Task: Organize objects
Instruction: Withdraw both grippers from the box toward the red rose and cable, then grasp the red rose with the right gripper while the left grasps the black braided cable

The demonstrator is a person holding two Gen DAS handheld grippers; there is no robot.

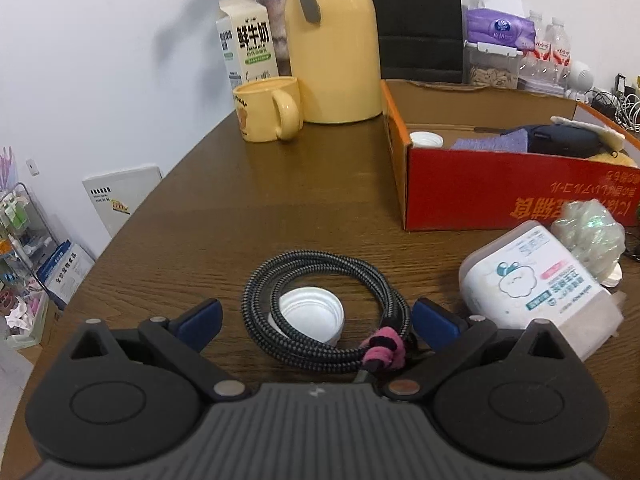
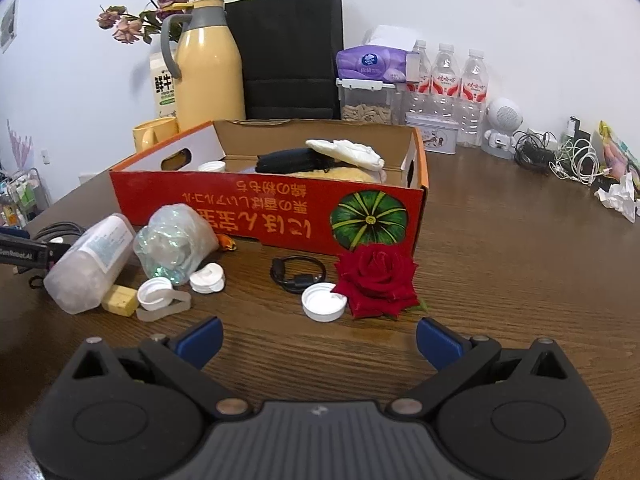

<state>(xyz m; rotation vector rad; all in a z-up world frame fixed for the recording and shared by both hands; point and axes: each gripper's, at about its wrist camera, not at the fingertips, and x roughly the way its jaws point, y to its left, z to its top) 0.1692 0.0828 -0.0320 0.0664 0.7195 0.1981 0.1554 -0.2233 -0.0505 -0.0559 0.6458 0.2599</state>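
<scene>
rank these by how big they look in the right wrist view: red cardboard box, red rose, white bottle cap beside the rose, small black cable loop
1. red cardboard box, by far the largest
2. red rose
3. small black cable loop and white bottle cap look about alike; the cap lies nearer the camera, so I won't rank them.

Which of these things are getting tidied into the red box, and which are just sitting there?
Probably for tidying:
coiled cable
white cap inside the coil
red rose
wipes pack
red box
Both grippers, left and right, are open.

Probably just sitting there:
yellow flask
yellow mug
milk carton
water bottles
</scene>
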